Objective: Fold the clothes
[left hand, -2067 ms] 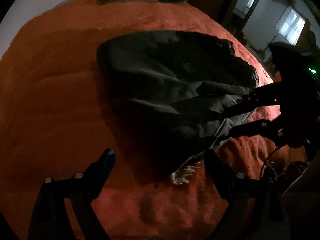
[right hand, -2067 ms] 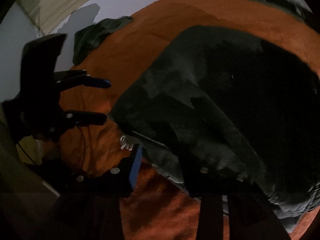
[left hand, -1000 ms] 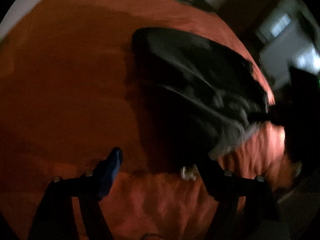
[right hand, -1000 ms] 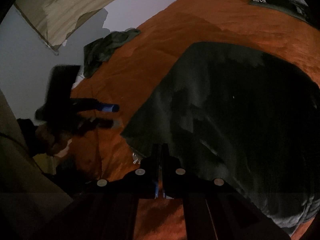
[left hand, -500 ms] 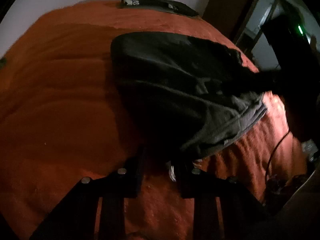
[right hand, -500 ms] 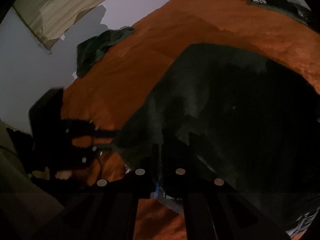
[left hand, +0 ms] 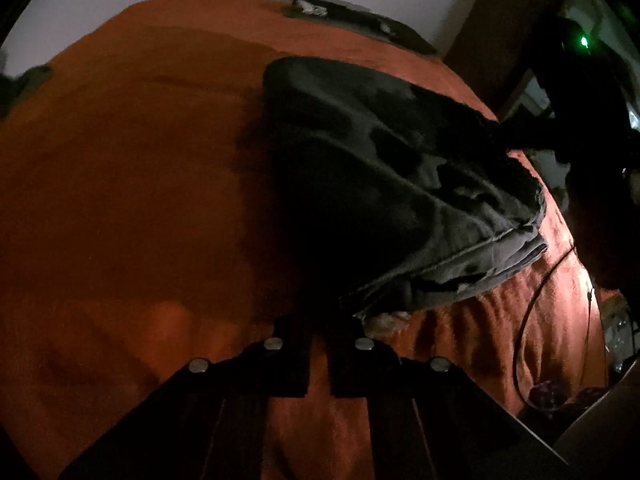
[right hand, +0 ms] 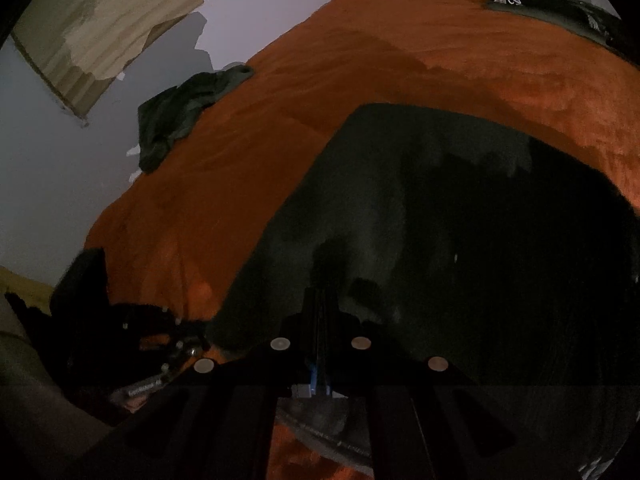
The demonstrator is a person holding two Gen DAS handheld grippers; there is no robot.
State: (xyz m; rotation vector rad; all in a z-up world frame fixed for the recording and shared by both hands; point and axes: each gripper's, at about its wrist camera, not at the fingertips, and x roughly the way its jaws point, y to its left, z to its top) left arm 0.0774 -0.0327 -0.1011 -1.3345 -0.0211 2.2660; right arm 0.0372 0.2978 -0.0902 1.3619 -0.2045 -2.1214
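Seemingly mid-fold: the dark garment lies partly doubled on the orange blanket, both the left gripper and right gripper pinching its near edge (smoothing probably remains).

left wrist: low, close | right wrist: low, close | shared: dark garment

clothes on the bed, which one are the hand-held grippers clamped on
The big dark garment spread across the orange blanket, gripped at its near edge. The crumpled green one lies apart by the wall, and the flat dark one sits at the far edge.
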